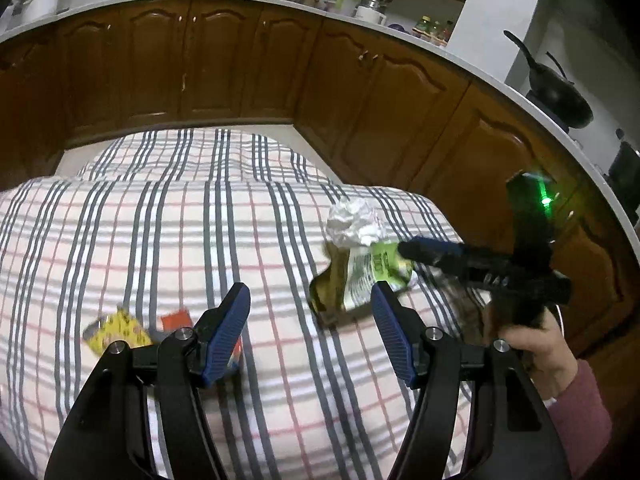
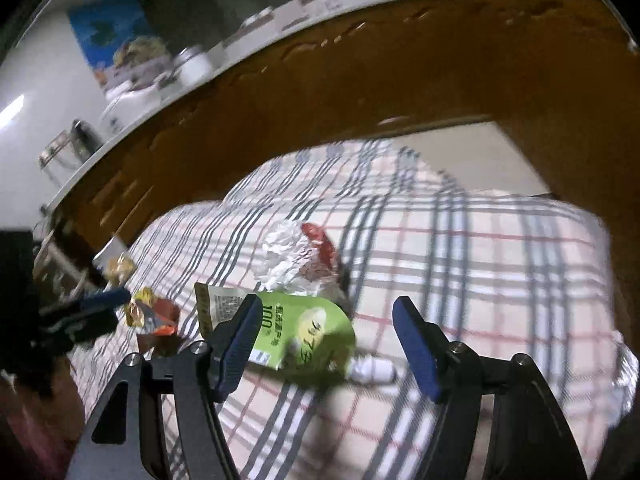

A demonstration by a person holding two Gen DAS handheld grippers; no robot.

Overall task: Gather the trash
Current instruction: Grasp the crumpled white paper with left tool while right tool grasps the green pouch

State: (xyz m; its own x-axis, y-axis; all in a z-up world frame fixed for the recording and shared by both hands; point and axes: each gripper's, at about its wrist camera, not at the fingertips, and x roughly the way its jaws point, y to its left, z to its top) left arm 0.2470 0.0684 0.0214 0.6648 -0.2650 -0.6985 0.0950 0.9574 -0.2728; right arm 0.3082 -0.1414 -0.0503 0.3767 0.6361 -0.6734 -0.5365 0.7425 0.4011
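A green drink pouch lies on the checked cloth, also in the left wrist view. Behind it sits a crumpled white wrapper with a red part, also seen from the left. My right gripper is open, its jaws on either side of the pouch; in the left wrist view its fingertips touch the pouch. My left gripper is open and empty above the cloth. A yellow wrapper and a red-orange wrapper lie by its left finger, also in the right view.
The cloth covers a table with a chair-like hump behind. Brown kitchen cabinets with a white counter curve around the back and right. A black pan sits on the counter. A small white bottle lies beside the pouch.
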